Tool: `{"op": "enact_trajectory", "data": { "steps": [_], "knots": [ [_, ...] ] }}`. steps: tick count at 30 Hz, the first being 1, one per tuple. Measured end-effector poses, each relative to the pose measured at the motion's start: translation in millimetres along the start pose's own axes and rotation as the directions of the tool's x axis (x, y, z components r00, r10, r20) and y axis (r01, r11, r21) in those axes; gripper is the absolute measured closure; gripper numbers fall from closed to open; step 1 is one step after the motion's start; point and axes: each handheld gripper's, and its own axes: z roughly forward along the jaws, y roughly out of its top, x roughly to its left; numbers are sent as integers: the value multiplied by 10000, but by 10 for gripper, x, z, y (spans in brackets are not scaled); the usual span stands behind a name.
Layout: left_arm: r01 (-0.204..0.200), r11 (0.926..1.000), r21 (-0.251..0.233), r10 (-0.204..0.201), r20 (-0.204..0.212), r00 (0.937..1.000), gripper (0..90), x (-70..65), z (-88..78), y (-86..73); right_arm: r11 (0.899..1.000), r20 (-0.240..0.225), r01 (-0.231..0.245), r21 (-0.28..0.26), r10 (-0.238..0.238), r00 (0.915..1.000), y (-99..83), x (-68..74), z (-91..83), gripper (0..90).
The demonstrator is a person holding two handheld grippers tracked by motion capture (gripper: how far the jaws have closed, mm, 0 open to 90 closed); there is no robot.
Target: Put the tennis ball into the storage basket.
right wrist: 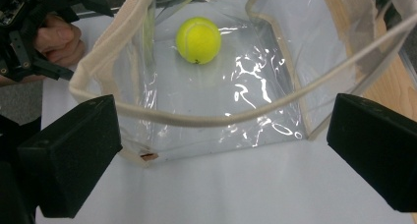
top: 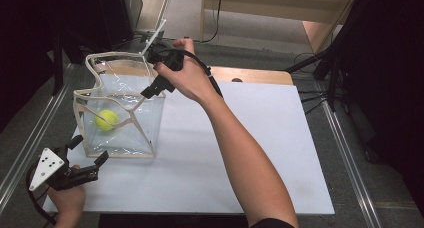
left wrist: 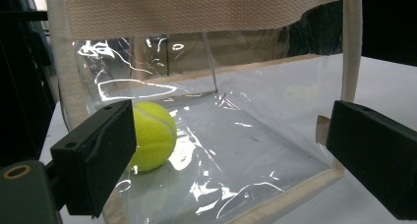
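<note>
High view first: a clear plastic bag (top: 120, 113) with cream fabric trim is standing upright on the white counter (top: 240, 153), and a tennis ball (top: 106, 119) is sitting on the bag's floor, toward its near-left corner. So the ball's already inside.

The right tongs (top: 150, 91) are hovering over the bag's far-right rim with the jaws spread wide. In the right gripper view, the bag's thin strap (right wrist: 255, 113) is arcing across between the jaws, but neither jaw is touching it. My guess is they're lining up for that strap or the rim, since that's the sensible place to lift a floppy bag from.

The left tongs (top: 90, 150) are sitting just in front of the bag's near wall, also wide open and gripping nothing. They're probably waiting there to steady the bag if it starts sagging or tipping.
</note>
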Motion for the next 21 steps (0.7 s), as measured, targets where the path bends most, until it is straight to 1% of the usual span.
{"op": "enact_trajectory", "data": {
  "steps": [2,4,9,13,15,16,18,21],
  "knots": [
    [-10,10000,7,10,1,10000,54,0,0,0,10000,90,-93,11,93,9999,-54,0,-6,0],
    [1,10000,-2,-1,9,10000,53,-2,0,0,9999,199,-80,91,78,9998,-101,-3,-8,0],
    [21,10000,-1,-21,1,10000,54,-7,4,0,9996,386,-292,30,290,9988,-256,-7,7,0],
    [13,10000,4,-13,0,10000,54,-7,5,0,9987,362,-501,46,499,9981,-375,-4,26,0],
    [14,10000,7,-14,2,10000,54,-8,5,0,9983,506,-584,41,581,9970,-426,-1,38,0],
    [11,10000,11,-11,5,10000,53,-8,4,0,9983,464,-586,-47,588,9972,-463,-4,51,0],
    [11,10000,11,-11,4,10000,54,-8,3,0,9979,569,-640,30,637,9963,-511,2,62,0],
    [5,10000,18,-5,-3,10000,54,-9,3,1,9975,557,-701,19,699,9960,-589,11,86,0]
  ]
}}
